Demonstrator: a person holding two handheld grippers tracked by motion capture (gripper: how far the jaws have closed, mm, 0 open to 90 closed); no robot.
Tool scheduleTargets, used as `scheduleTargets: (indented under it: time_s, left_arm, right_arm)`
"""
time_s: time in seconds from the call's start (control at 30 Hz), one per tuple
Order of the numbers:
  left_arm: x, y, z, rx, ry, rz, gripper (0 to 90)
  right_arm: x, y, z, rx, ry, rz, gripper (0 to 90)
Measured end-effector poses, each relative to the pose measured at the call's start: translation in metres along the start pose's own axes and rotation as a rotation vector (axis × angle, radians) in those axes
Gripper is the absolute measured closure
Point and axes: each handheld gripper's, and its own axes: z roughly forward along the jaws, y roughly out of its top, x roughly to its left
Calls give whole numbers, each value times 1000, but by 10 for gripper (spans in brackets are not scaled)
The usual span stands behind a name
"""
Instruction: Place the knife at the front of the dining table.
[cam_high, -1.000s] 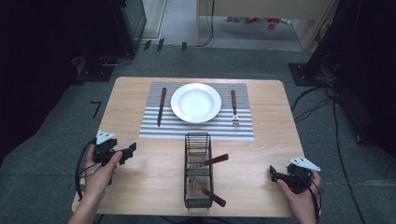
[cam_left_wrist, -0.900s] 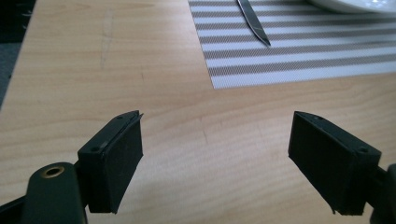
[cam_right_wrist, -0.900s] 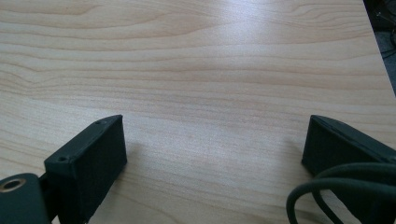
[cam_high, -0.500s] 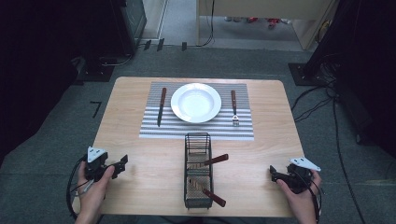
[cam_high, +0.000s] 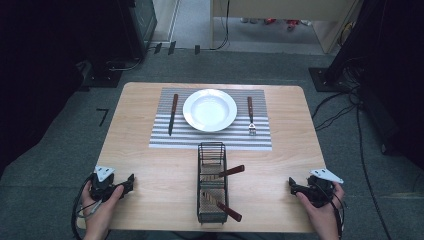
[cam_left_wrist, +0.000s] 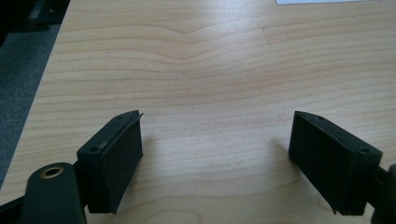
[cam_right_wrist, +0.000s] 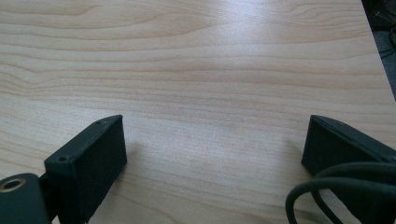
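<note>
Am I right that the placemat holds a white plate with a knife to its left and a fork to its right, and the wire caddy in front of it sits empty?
Not quite. In the high view the wire caddy is not empty: two wooden-handled utensils stick out of it. The rest stands: the white plate sits on the placemat, knife left, fork right.

1. High view: light wooden table (cam_high: 150, 150) evenly lit from above; surrounding floor dim, both side margins almost black.
2. Round white plate (cam_high: 210, 110) bright, no blown glare; soft focus overall, fine detail lost.
3. Left gripper view: black jaws cast short soft shadows on the wood grain; grain sharp.
4. Right gripper view: pale sheen across the upper wood; near jaws and cable slightly blurred.
</note>
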Motion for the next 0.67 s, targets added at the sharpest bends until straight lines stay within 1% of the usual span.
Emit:
scheduleTargets:
  time_s: [0.17,0.23,0.3,0.67]
  left_arm:
    - [-2,5,5,5,-3,3,159]
    - [-2,8,9,16,-17,17,118]
    - [-2,9,11,21,-19,23,87]
    - [-3,9,11,20,-10,14,87]
  right_arm:
    - [0,0,0,0,0,0,59]
    - [0,0,0,0,0,0,59]
    - [0,0,0,0,0,0,59]
    - [0,0,0,0,1,0,60]
